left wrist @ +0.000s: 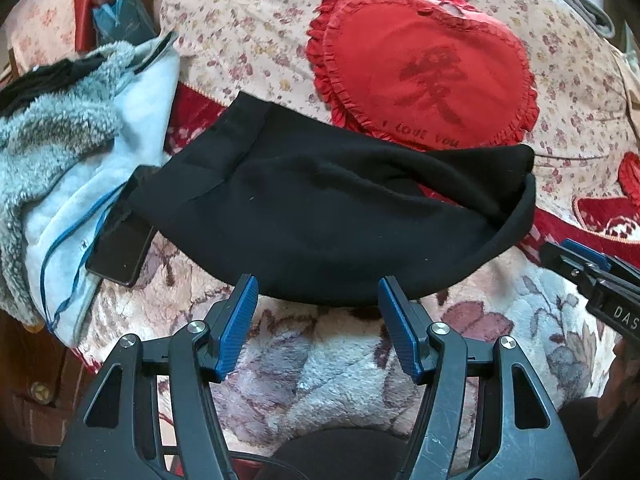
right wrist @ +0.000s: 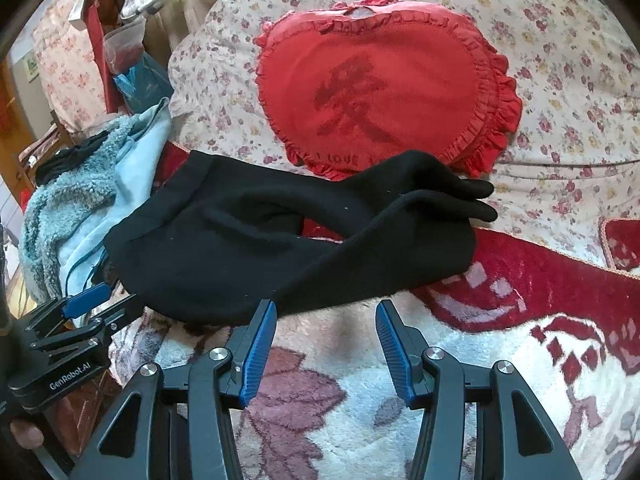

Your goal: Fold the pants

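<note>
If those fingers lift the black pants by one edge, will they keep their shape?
Probably not: the pants lie in soft folds with twisted legs, so they'd likely droop. The knit looks matte, so unlikely to slip. They may drag on the fuzzy blanket.

Black pants (left wrist: 320,216) cover the lower tip of the red heart cushion (left wrist: 424,68); its stitched line reads only in part. A dark flat device (left wrist: 120,256) lies half under the pants, kind unclear. Right gripper (left wrist: 576,260) cut by the frame edge, jaws unreadable there. Clutter behind the blue fleece (right wrist: 80,200) too small to identify.
</note>
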`<state>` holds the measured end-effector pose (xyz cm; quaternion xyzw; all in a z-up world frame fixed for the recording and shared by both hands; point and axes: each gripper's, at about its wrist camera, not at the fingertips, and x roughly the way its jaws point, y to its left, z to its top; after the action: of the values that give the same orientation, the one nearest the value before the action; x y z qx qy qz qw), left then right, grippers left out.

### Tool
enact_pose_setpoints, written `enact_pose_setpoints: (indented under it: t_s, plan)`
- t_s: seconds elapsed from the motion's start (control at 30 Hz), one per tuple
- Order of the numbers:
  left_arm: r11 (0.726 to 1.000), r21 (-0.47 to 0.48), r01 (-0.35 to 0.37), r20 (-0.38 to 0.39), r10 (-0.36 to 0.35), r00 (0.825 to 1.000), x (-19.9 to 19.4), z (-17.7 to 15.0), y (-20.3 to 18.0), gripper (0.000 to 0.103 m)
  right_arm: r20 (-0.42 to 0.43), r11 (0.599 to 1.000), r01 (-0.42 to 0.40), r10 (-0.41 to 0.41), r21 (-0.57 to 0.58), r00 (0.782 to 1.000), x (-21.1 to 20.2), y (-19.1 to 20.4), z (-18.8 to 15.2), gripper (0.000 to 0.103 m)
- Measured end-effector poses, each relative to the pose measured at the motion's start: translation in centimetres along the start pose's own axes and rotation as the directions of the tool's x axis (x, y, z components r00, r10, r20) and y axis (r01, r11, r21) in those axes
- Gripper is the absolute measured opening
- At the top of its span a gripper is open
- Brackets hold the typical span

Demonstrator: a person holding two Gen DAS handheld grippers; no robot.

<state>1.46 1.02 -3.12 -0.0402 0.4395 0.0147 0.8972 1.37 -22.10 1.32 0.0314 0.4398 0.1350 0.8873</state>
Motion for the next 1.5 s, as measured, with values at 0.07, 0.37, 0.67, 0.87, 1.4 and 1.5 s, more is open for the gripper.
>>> enact_pose_setpoints:
  t_s: [0.07, 0.37, 0.67, 0.87, 1.4, 1.5]
  plan:
    - [1.000, -0.022, -0.003, -0.007, 0.002, 1.000, 0.3, 0.1, 0.6, 0.062, -0.002, 1.000, 0.008, -0.007, 0.026, 1.000, 0.1, -0.8, 0.1, 0.050]
    - [0.997, -0.073, -0.020, -0.029, 0.018, 0.999, 1.8, 0.7, 2.3, 0.063, 0.000, 0.998, -0.015, 0.015, 0.064, 1.000, 1.3, -1.5, 1.2, 0.050]
    - [0.994, -0.103, -0.035, -0.053, 0.029, 0.998, 3.1, 1.0, 3.6, 0.063, -0.022, 0.997, -0.014, 0.015, 0.082, 1.000, 2.8, -1.1, 2.0, 0.050]
    - [0.987, -0.160, -0.029, -0.071, 0.018, 0.997, 4.3, 1.7, 5.8, 0.062, -0.027, 0.992, -0.018, 0.022, 0.128, 0.999, 3.4, -1.8, 2.5, 0.050]
    - [0.931, -0.362, -0.059, -0.103, 0.023, 0.994, 8.4, 3.4, 10.7, 0.062, -0.028, 0.944, -0.025, 0.036, 0.329, 0.999, 6.5, -5.6, 4.2, 0.044]
    - [0.928, -0.364, -0.078, -0.103, 0.043, 0.994, 9.5, 3.7, 10.2, 0.065, -0.025, 0.947, -0.027, 0.037, 0.321, 0.999, 6.8, -6.1, 3.8, 0.035]
